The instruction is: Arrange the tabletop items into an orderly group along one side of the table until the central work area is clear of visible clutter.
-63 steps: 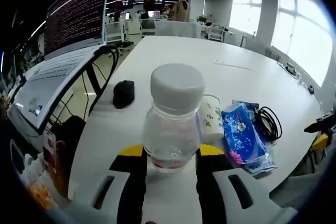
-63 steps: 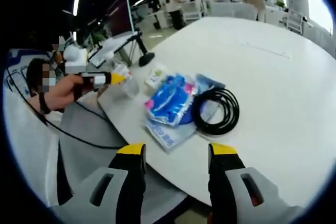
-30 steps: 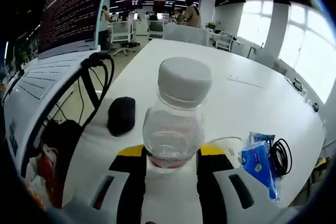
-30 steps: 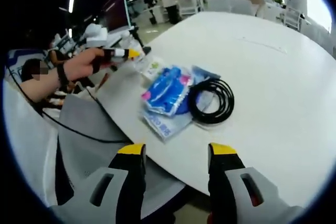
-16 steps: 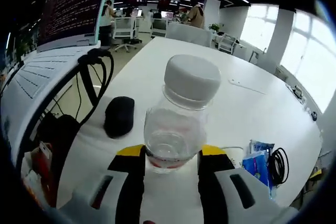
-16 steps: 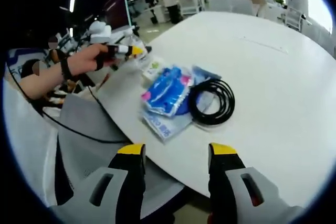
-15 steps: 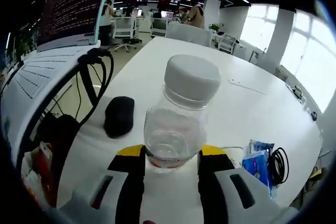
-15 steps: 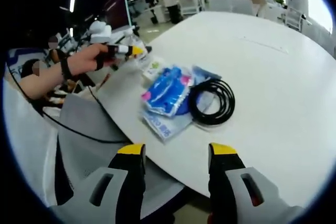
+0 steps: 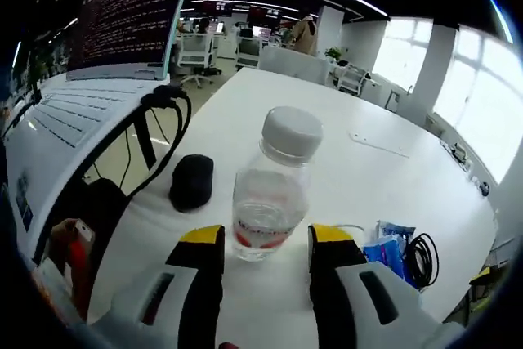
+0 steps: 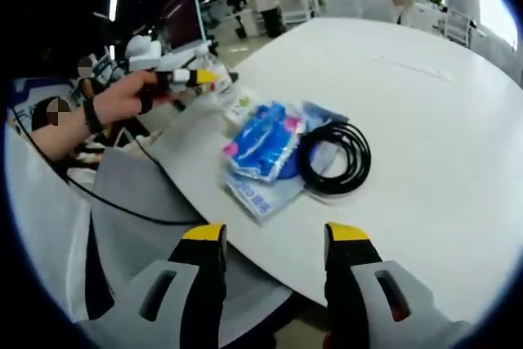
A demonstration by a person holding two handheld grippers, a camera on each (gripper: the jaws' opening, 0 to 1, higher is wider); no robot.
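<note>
My left tongs (image 9: 257, 239) stand open around the water bottle (image 9: 268, 194), which sits upright on the worktop (image 9: 327, 145) near its edge, beside the black mouse (image 9: 191, 182). My right tongs (image 10: 276, 234) hang open and empty off the near edge. The cup (image 10: 239, 108), blue packets (image 10: 263, 149) and coiled cable (image 10: 335, 158) cluster along that side, so I judge grouping mostly done.

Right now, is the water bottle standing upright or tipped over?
Upright. The bottle stands on the table with its white cap on top, just ahead of the left claw, whose jaws are apart.
</note>
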